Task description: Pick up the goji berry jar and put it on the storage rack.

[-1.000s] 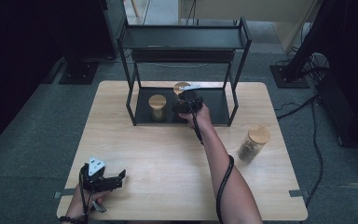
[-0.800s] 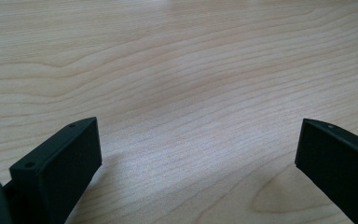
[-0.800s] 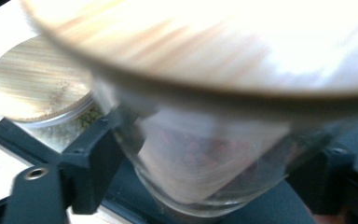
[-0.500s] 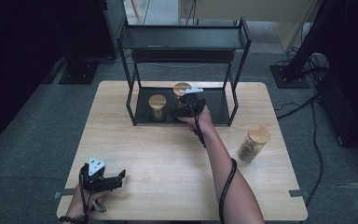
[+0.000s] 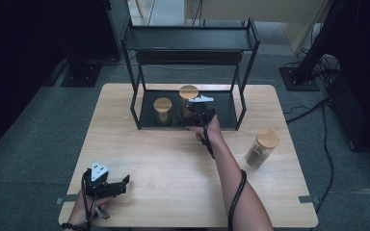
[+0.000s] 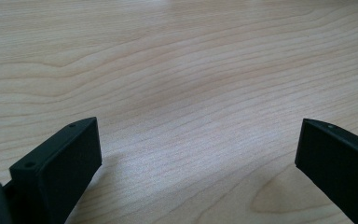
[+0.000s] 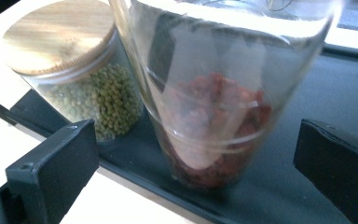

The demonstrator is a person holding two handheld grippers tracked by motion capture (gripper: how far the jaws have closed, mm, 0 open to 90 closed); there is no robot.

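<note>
At the near edge of the table (image 5: 173, 192), the left tool (image 5: 118, 185) is held low over bare wood with its jaws spread and nothing between them. Farther in, the right tool (image 5: 192, 117) is held at the lower shelf of the black rack (image 5: 243, 72); its jaws have just been opening and are now spread wide on either side of the jar of red contents (image 7: 214, 116), with no pad seen pressing the glass. This jar is set upright on the rack's dark bottom tray, just beside the shorter jar of green beans (image 7: 81, 84), whose wooden lid is closed. A third jar (image 5: 261, 147) is left on the table to the right, well apart. The risk is judged to lie in the withdrawal: if the tool is pulled back crookedly, a jaw could catch the glass and the jar could be tipped or knocked into its neighbour.
</note>
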